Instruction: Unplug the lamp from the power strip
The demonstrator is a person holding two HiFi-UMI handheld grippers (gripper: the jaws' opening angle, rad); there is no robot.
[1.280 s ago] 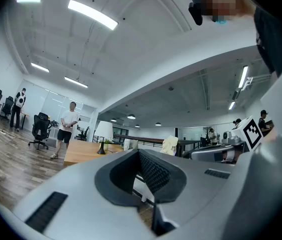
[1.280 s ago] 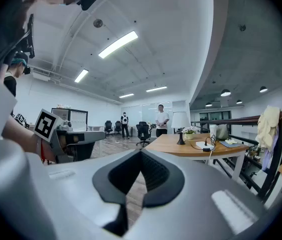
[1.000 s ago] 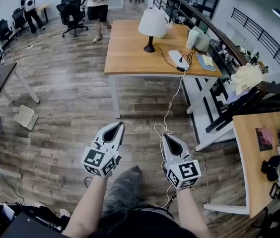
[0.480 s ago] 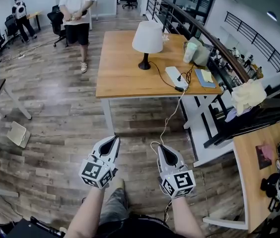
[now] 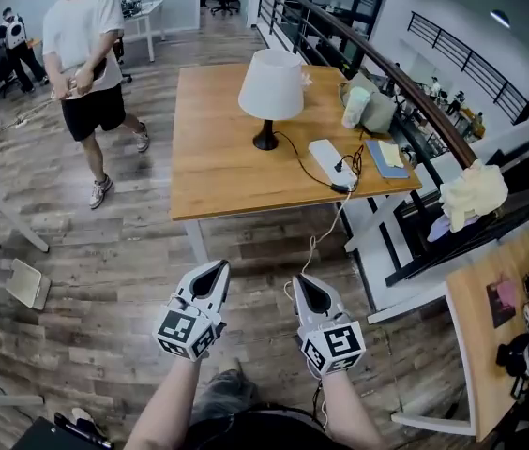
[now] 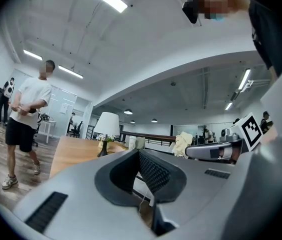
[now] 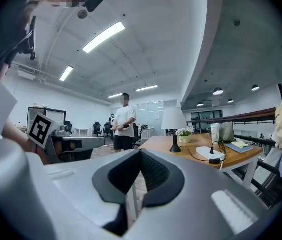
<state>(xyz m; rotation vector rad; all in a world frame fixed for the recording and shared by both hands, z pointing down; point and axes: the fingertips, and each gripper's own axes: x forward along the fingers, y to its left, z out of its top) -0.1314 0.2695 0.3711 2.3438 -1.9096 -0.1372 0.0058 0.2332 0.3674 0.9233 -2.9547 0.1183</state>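
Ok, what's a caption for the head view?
Left gripper and right gripper, shut, face the table with lamp and power strip.

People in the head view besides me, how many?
2: a person in a white shirt left of the wooden table, a second person farther back at the left edge. Others may be hidden.

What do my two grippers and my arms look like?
The left gripper and the right gripper are matching light grey plastic shells that taper to a point. Black textured pads line the jaws around a teardrop-shaped hollow. At the back each carries a white cube printed with black square markers. The forearms have no sleeves.
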